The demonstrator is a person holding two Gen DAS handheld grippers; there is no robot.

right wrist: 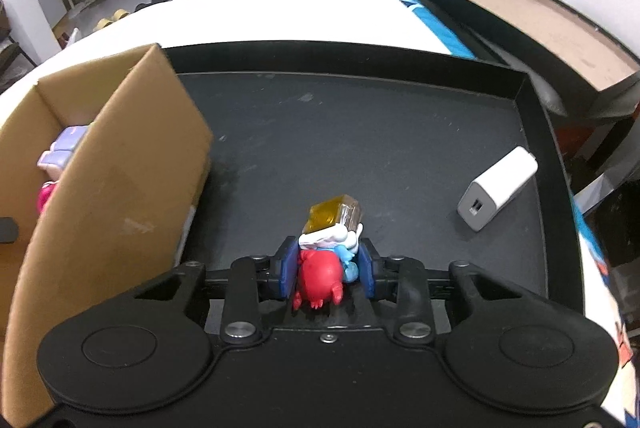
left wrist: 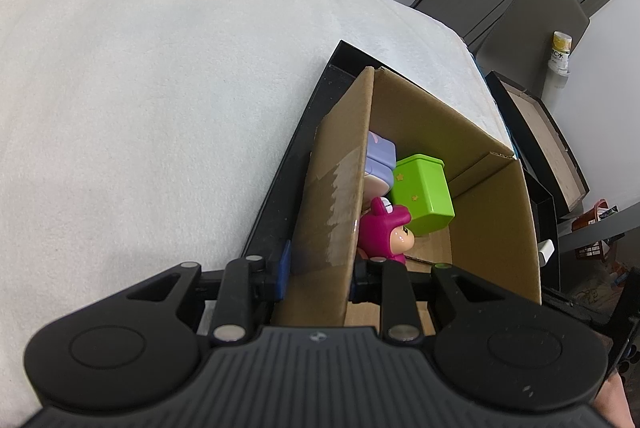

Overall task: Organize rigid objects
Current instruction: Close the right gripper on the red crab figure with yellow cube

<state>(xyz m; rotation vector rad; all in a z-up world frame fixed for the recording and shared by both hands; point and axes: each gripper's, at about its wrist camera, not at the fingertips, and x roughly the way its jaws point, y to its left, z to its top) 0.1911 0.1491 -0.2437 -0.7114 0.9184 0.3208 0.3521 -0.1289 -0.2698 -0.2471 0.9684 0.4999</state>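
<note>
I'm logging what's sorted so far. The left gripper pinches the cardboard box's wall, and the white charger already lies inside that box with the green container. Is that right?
Not quite: the white charger lies on the black tray, outside the cardboard box, as the right wrist view shows. The left gripper does pinch the box wall, and the green container is inside.

Both grippers alike: left gripper (left wrist: pixel 316 274) & right gripper (right wrist: pixel 326 264) matte black plastic; ribbed top plate w/ small centre screw; round embossed disc each side; silver rivets on linkage bars; triangular cut-outs in arms; blue pads (right wrist: pixel 289 268) inside the jaws.
</note>
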